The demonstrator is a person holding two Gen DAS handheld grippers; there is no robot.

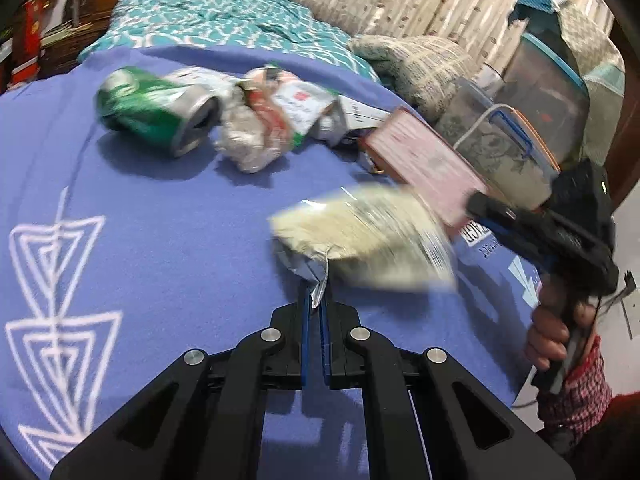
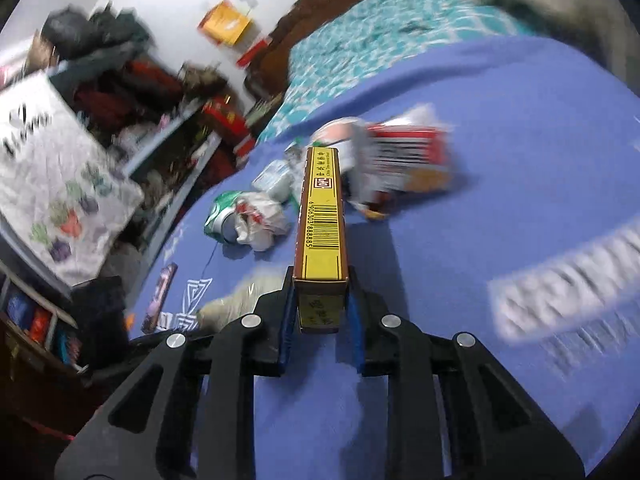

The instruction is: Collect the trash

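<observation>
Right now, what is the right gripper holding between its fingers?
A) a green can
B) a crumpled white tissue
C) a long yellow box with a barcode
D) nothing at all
C: in the right wrist view the yellow box sits clamped between the right gripper fingers, while the green can lies on the blue blanket beyond.

- The blanket (image 1: 160, 220) is violet-blue, with a white pattern of nested triangles at 8 o'clock in the left wrist view.
- The can (image 1: 156, 110) is green with a silver end.
- The box (image 2: 322, 216) is yellow with brown edges and a black barcode.
- The bedsheet (image 1: 224, 20) at 12 o'clock is teal with white lattice.
- The blurred bag (image 1: 360, 236) looks pale cream, perhaps.
- The sleeve (image 1: 576, 392) has red and white checks.
</observation>
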